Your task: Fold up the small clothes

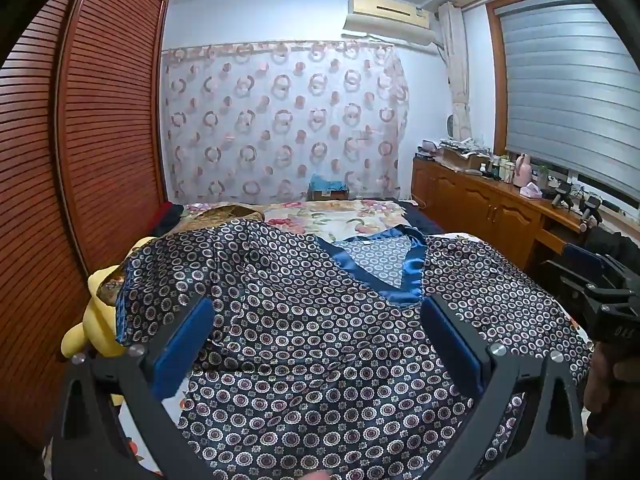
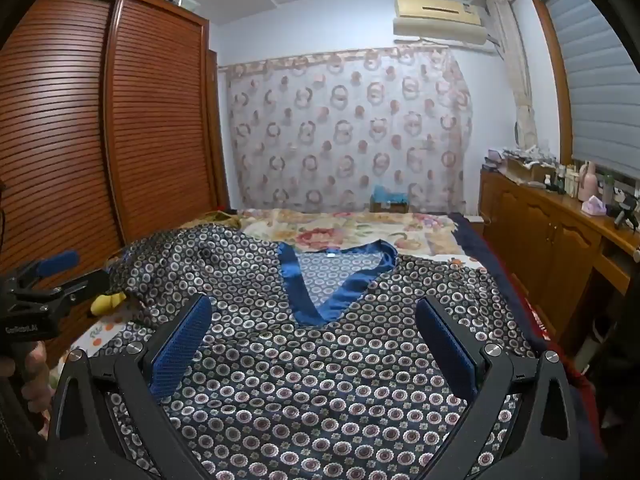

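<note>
A dark satin top (image 1: 320, 340) (image 2: 320, 380) patterned with small rings lies spread face up on the bed, its shiny blue V-neck collar (image 1: 400, 280) (image 2: 320, 292) pointing toward me. The left sleeve (image 1: 168, 272) (image 2: 180, 264) is rumpled and humped up. My left gripper (image 1: 318, 320) hovers open over the chest of the top, nothing between its blue pads (image 1: 182, 348). My right gripper (image 2: 314, 320) also hangs open above the chest just below the collar. In the left wrist view the right gripper (image 1: 600, 288) shows at the right edge; in the right wrist view the left gripper (image 2: 48, 280) shows at the left edge.
The bed (image 1: 340, 216) (image 2: 340, 228) has a floral sheet. A yellow plush toy (image 1: 96, 320) lies at its left edge beside a slatted wooden wardrobe (image 1: 80, 160). A wooden cabinet (image 2: 560, 232) with bottles runs along the right under a window. A small box (image 2: 388, 200) sits at the far end.
</note>
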A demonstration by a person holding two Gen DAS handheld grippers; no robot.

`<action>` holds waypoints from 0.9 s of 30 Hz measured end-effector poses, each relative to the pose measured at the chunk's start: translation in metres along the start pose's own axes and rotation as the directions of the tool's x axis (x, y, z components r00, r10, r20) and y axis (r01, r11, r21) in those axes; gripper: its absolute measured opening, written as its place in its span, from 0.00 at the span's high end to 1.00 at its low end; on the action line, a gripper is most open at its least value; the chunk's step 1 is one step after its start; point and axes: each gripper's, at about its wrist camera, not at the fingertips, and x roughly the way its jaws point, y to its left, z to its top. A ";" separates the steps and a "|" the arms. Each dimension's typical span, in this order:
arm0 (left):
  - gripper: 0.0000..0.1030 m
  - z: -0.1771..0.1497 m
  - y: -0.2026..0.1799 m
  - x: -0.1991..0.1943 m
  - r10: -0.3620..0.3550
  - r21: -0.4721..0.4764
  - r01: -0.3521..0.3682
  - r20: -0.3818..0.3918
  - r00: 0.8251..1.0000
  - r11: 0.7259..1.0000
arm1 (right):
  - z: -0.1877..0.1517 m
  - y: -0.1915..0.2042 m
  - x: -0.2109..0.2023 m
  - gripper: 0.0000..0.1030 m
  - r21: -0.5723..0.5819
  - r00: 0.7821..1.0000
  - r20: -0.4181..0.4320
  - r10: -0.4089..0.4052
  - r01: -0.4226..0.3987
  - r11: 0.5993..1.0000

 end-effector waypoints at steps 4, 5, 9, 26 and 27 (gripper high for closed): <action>0.00 0.001 -0.001 0.002 0.002 0.007 -0.002 -0.009 1.000 1.000 | 0.000 0.000 0.000 0.00 0.004 1.000 0.005 0.001 -0.001 1.000; 0.00 0.001 -0.002 0.003 0.002 0.007 -0.002 -0.009 1.000 1.000 | 0.000 0.000 0.000 0.00 0.004 1.000 0.004 0.002 -0.002 1.000; 0.00 0.001 0.000 0.000 -0.001 0.004 0.001 0.000 1.000 1.000 | 0.000 -0.001 0.000 0.00 0.013 1.000 0.008 0.004 -0.004 1.000; 0.00 0.002 0.000 -0.002 -0.001 0.004 0.001 0.003 1.000 1.000 | 0.002 -0.001 -0.002 0.00 0.021 1.000 0.011 0.005 -0.005 1.000; 0.00 0.002 0.000 -0.002 0.001 0.004 -0.001 0.002 1.000 1.000 | 0.002 -0.001 -0.002 0.00 0.021 1.000 0.012 0.004 -0.005 1.000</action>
